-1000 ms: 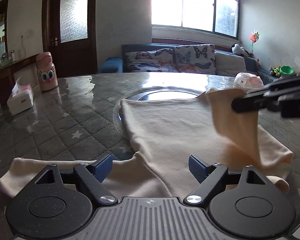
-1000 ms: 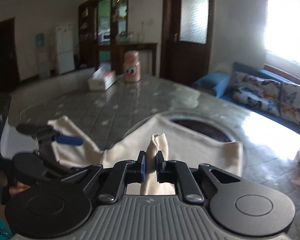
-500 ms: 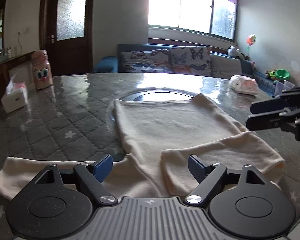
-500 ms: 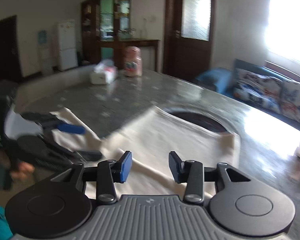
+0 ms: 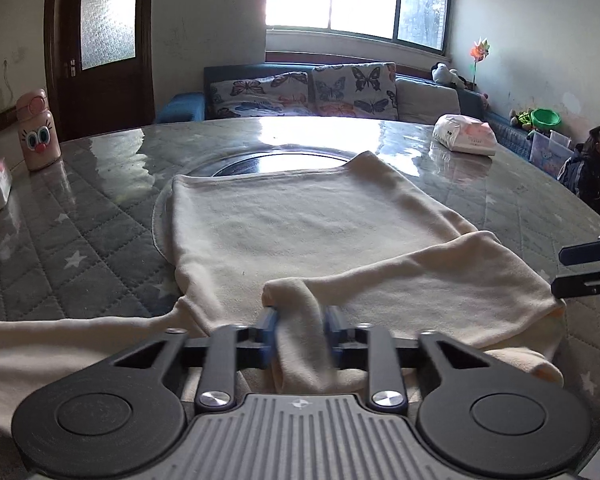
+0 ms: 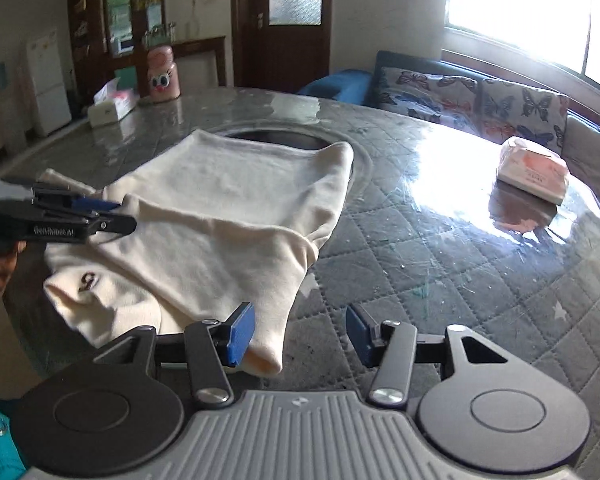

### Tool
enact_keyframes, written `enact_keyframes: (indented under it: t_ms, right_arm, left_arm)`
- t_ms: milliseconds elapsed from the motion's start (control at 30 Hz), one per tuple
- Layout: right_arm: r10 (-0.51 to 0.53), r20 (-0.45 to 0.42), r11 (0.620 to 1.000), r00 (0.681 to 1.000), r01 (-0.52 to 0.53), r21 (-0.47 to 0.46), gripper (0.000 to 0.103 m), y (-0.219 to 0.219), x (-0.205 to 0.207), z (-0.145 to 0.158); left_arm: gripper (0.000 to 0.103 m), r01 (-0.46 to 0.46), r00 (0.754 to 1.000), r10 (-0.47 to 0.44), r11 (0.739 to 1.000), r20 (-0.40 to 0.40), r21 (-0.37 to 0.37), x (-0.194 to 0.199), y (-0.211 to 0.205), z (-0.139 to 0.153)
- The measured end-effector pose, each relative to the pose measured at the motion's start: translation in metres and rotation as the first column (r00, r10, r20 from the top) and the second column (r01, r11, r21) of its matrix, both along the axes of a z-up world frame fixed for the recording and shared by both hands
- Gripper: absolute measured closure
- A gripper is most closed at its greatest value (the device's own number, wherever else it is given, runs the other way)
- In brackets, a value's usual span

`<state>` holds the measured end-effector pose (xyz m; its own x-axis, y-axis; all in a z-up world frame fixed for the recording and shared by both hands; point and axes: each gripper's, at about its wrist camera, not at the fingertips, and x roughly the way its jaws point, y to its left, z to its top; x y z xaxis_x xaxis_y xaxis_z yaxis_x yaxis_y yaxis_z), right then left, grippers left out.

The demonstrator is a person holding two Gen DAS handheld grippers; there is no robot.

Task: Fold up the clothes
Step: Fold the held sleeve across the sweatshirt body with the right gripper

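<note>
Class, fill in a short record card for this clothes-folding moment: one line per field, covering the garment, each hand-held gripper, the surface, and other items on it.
garment: cream long-sleeved top, flat, one sleeve folded across the body
left hand-held gripper: shut on a bunched fold of the top
right hand-held gripper: open, at the edge of the folded sleeve, gripping nothing
surface: grey quilted star-pattern table under a glossy cover
other items: pink cartoon-face bottle, tissue box, wrapped pack
</note>
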<state>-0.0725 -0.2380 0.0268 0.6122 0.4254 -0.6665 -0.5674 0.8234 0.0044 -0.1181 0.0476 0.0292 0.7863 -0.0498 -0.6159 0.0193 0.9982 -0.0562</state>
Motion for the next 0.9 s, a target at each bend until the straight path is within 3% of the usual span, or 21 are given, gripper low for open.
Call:
enact_keyframes:
  t_ms: [200, 367, 567, 667, 900]
  right_arm:
    - [-0.001, 0.035, 0.999, 0.999, 0.000, 0.032, 0.047, 0.009, 0.008, 0.001]
    - [-0.039, 0.052, 0.998, 0.998, 0.037, 0.044, 0.047, 0.018, 0.027, -0.003]
    - [-0.032, 0.052, 0.998, 0.998, 0.029, 0.050, 0.058, 0.028, 0.041, -0.005]
    - [-0.014, 0.054, 0.999, 0.998, 0.012, 0.045, 0.062, 0.035, 0.043, -0.008]
    - [0.018, 0.044, 1.000, 0.999, -0.018, -0.016, 0.064, 0.051, 0.045, -0.022]
  left_arm:
    - [0.095, -0.015, 0.999, 0.016, 1.000, 0.030, -0.021, -0.006, 0.003, 0.019]
    - [0.094, -0.037, 0.999, 0.037, 0.999, -0.019, -0.016, -0.004, 0.002, 0.012]
    - [0.088, -0.072, 0.997, 0.073, 0.997, -0.021, 0.014, -0.009, 0.004, 0.016]
    - [0.087, -0.068, 0.998, 0.068, 0.998, -0.004, -0.008, -0.011, 0.004, 0.021]
    - [0.087, -0.046, 0.999, 0.046, 0.999, -0.015, 0.000, -0.013, 0.002, 0.010]
